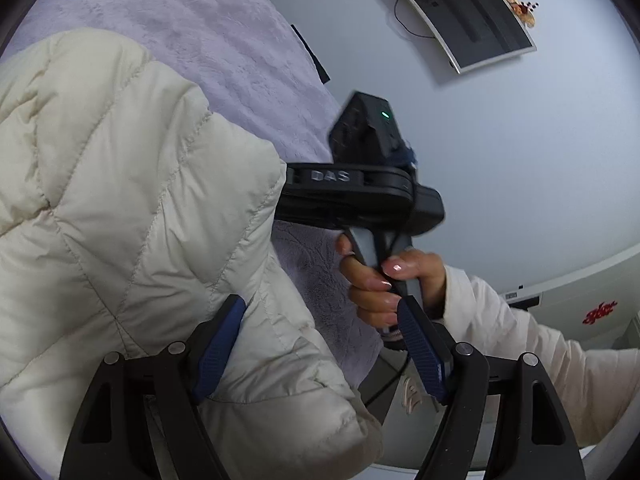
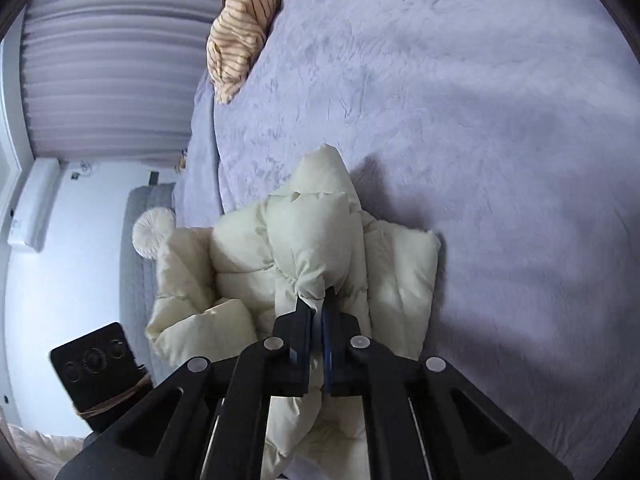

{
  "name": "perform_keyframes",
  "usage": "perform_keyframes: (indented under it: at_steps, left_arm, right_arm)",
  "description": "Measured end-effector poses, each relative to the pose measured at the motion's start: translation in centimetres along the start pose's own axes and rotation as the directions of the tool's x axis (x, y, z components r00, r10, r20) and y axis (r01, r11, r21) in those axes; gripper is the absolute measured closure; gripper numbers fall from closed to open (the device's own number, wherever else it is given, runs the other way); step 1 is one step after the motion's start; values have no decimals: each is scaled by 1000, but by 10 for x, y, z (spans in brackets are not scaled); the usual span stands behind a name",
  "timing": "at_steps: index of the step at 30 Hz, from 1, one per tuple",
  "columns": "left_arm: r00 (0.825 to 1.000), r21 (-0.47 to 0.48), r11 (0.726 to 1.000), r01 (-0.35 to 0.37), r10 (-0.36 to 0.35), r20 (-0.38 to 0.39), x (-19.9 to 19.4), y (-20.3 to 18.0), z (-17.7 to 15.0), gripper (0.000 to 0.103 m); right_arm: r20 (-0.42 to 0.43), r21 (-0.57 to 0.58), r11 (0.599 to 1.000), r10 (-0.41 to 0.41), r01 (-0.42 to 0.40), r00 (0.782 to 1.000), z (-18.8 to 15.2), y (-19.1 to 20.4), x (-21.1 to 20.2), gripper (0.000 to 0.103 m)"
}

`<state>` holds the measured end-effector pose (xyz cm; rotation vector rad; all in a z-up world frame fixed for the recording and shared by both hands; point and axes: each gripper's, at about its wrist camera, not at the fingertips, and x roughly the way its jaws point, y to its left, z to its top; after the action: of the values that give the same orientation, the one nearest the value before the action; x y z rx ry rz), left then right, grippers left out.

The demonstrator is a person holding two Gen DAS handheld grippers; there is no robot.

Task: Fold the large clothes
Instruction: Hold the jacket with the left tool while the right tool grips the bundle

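A cream quilted puffer jacket [image 2: 304, 248] lies bunched on a lilac plush bed cover [image 2: 460, 120]. My right gripper [image 2: 319, 300] is shut on a fold of the jacket and holds it up near the bed's edge. In the left wrist view the jacket [image 1: 132, 216] fills the left side. My left gripper [image 1: 320, 344] is open, with part of the jacket between its blue pads [image 1: 218, 350], not pinched. The right gripper's black body [image 1: 360, 192] and the hand holding it show just beyond.
A striped tan garment [image 2: 244, 28] lies at the bed's far edge. A grey sofa with a round cushion [image 2: 154, 236] and a black device [image 2: 96, 364] stand beside the bed. A wall-mounted screen [image 1: 476, 12] hangs on the white wall.
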<state>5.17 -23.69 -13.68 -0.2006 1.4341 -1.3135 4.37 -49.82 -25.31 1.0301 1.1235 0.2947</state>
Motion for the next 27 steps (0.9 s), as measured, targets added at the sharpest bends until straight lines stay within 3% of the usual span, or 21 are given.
perform_keyframes:
  at_steps: [4, 7, 11, 13, 15, 16, 17, 20, 22, 26, 27]
  left_arm:
    - [999, 67, 998, -19, 22, -45, 27, -1, -3, 25]
    - [997, 99, 994, -40, 46, -64, 37, -1, -6, 25]
    - [995, 107, 992, -65, 73, -71, 37, 1, -9, 25]
    - [994, 107, 992, -73, 80, -69, 43, -5, -5, 25]
    - [995, 103, 992, -76, 83, -63, 42, -6, -4, 25]
    - [995, 102, 992, -80, 86, -59, 41, -7, -5, 25]
    - [995, 103, 991, -82, 88, -56, 41, -7, -5, 25]
    - [993, 116, 989, -93, 100, -56, 42, -12, -11, 25]
    - [992, 127, 987, -102, 110, -57, 46, -17, -11, 25]
    - [988, 130, 982, -134, 143, -62, 51, -25, -8, 25]
    - [987, 128, 982, -142, 150, -60, 49, -28, -9, 25]
  right_arm:
    - [-116, -52, 999, -23, 17, 993, 13, -6, 49, 98]
    - [-150, -57, 998, -19, 10, 989, 18, -11, 67, 98]
    - [-164, -49, 998, -43, 35, 985, 22, -7, 61, 97]
    - [-150, -77, 995, -78, 68, 986, 29, 5, 48, 90]
    - [-123, -114, 990, -94, 80, 988, 26, 18, 24, 52]
    - [-109, -132, 988, -96, 82, 989, 23, 25, 11, 19]
    - [-94, -156, 984, -97, 82, 991, 22, 35, 0, 15]
    - [-103, -224, 973, -78, 53, 992, 6, 55, -27, 17]
    - [-125, -251, 968, -59, 26, 990, -1, 66, -31, 25]
    - [-200, -268, 962, -112, 55, 973, -3, 69, 1, 80]
    - [-207, -270, 959, -142, 82, 968, -8, 64, 5, 86]
